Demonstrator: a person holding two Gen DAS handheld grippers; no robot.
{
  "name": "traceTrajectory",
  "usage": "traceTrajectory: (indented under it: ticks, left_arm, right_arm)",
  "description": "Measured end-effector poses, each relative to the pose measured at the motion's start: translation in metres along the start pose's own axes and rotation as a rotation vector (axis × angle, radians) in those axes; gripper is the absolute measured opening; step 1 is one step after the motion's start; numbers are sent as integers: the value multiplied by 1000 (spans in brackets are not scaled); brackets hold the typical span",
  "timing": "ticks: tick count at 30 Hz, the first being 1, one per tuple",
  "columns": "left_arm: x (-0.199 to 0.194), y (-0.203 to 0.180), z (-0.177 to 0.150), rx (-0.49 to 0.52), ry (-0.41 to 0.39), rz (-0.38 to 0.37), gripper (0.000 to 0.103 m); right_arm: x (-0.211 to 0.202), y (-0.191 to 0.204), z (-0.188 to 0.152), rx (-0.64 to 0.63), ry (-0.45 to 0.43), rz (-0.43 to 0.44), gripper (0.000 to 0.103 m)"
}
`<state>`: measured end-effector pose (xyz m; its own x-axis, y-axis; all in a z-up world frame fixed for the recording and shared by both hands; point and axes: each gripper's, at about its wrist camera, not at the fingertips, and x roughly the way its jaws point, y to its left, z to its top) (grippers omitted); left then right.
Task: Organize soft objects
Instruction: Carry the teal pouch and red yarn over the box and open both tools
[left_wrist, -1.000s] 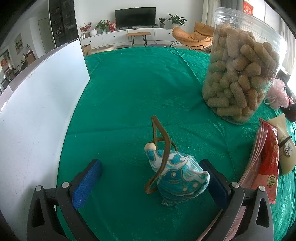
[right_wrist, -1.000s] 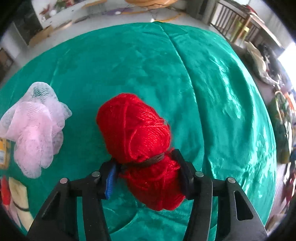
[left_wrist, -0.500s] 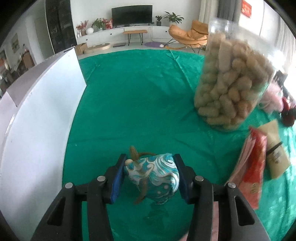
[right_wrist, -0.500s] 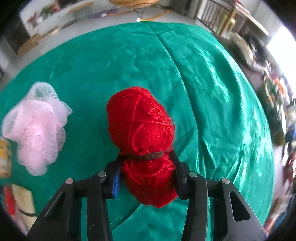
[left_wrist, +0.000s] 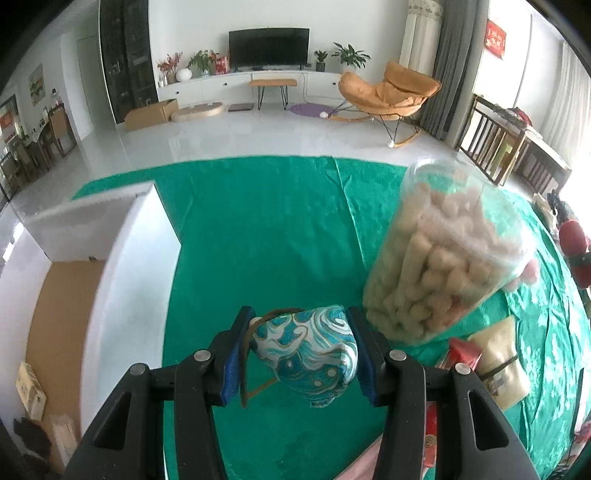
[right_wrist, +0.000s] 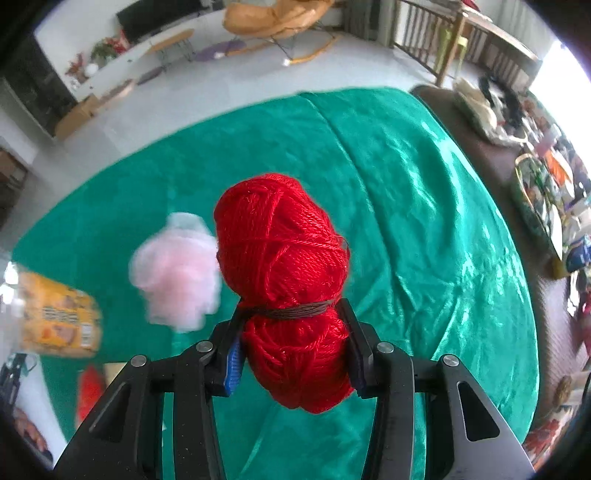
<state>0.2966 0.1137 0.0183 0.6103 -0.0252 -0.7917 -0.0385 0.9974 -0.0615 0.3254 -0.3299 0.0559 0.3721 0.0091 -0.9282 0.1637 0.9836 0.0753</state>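
My left gripper (left_wrist: 300, 352) is shut on a blue and white swirl-patterned cloth pouch (left_wrist: 308, 350) with a brown cord, held above the green tablecloth (left_wrist: 266, 236). My right gripper (right_wrist: 293, 345) is shut on a red yarn ball (right_wrist: 284, 266) tied with a brown band, lifted above the cloth. A pink mesh bath puff (right_wrist: 177, 273) lies on the cloth to the left of the yarn, blurred. The red yarn also shows at the far right of the left wrist view (left_wrist: 574, 240).
A white open box (left_wrist: 122, 266) with a brown floor stands at the left. A clear jar of tan snack sticks (left_wrist: 443, 266) stands right of the pouch. Snack packets (left_wrist: 498, 362) lie at lower right. An orange packet (right_wrist: 59, 314) lies left of the puff.
Both grippers have risen from the table with their loads. The left gripper closed on the pouch about a second ago and lifted it; the right lifted the yarn higher.
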Motion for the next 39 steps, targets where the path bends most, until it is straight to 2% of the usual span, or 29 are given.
traceTrajectory:
  ticks: [10, 20, 25, 31, 39]
  left_arm:
    - [-21, 1, 13, -2, -30, 3, 50]
    - [-30, 21, 27, -48, -35, -25, 50]
    - [-44, 32, 34, -60, -54, -41, 50]
    - [-76, 80, 26, -103, -87, -35, 50]
    - [-118, 203, -11, -219, -99, 107, 50]
  right_arm:
    - [-36, 76, -1, -113, -28, 77, 47]
    - [-43, 153, -10, -197, -22, 92, 47]
    - [-56, 208, -21, -260, -32, 126, 47]
    - [-85, 290, -49, -360, -38, 229, 47]
    - [-95, 434, -121, -532, 3, 363, 47]
